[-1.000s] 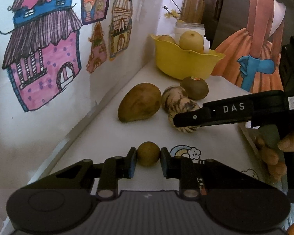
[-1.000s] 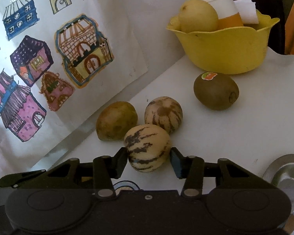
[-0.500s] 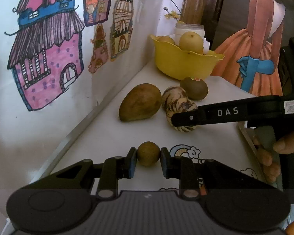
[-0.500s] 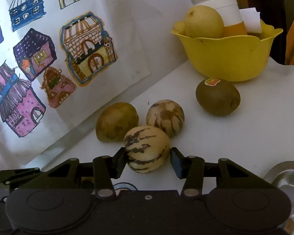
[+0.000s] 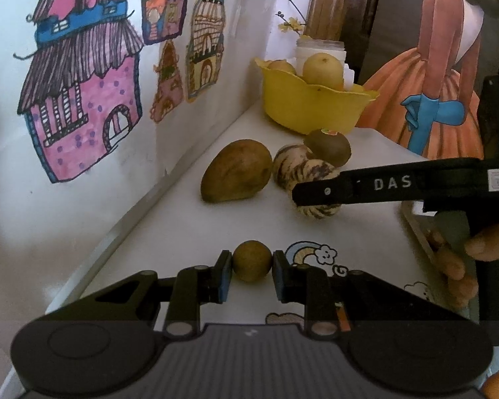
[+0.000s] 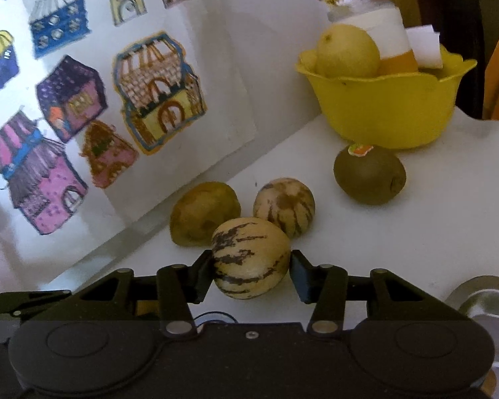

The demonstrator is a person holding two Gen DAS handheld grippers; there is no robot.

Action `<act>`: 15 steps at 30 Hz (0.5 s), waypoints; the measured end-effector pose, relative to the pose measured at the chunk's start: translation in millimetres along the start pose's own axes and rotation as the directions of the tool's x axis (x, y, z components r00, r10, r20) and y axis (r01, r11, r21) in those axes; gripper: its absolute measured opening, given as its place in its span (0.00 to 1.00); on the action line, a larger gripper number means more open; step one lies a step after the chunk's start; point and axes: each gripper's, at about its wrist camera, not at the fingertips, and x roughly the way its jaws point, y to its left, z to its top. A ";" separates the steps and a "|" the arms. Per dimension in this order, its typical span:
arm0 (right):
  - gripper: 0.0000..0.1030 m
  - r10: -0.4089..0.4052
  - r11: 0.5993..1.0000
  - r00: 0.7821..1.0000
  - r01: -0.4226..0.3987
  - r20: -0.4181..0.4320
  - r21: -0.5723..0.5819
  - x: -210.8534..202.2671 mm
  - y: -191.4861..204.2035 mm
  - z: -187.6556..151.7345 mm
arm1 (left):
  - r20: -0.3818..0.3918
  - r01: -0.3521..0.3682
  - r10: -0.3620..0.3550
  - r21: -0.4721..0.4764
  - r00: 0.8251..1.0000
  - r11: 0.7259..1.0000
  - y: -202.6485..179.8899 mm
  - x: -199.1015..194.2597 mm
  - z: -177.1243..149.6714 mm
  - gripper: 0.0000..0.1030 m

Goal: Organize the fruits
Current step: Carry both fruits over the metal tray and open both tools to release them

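Yellow plastic marks what looks like the goal: the bowl [image 6: 386,106] at the far end of the white table [image 5: 169,232] already carries a pale round fruit [image 6: 347,51] and at least one more behind it, so you have a start, but most of the sorting is still ahead, on my reading. Going left to right across the table in the left wrist view, nearest the wall lies the large brown-green fruit [image 5: 237,170], then the far striped melon [image 5: 289,163] touching it or nearly so, then the kiwi [image 5: 329,146] with its sticker just in front of the bowl; none of these three is in the bowl. Your left gripper [image 5: 252,269] has its jaws set close on either side of the small brown fruit [image 5: 252,261], which sits low, seemingly on the table near the rainbow sticker; the pads look to be touching its sides, though I cannot tell how firmly they press. Your right gripper [image 6: 251,266] has its jaws spread wider and clamped against the flanks of the near striped melon [image 6: 251,257], just in front of its twin and the brown-green fruit. So two fruits are in hand, three wait loose, and nothing is above the bowl yet.
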 end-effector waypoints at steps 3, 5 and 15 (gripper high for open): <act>0.49 0.015 1.000 1.000 -0.015 0.005 0.001 -13.7 1.4 0.7 | 0.002 0.002 -0.002 0.012 1.000 1.000 -5.7 -7.3 1.1 0.27; 0.49 0.021 1.000 1.000 -0.021 0.013 0.003 -27.3 2.5 0.5 | 0.007 0.006 -0.006 0.024 1.000 1.000 -10.6 -14.8 1.6 0.27; 0.49 -0.011 1.000 0.997 0.010 0.081 0.013 -121.6 -11.9 -5.5 | 0.033 0.059 -0.061 0.060 0.998 0.996 -49.4 -57.3 -0.1 0.27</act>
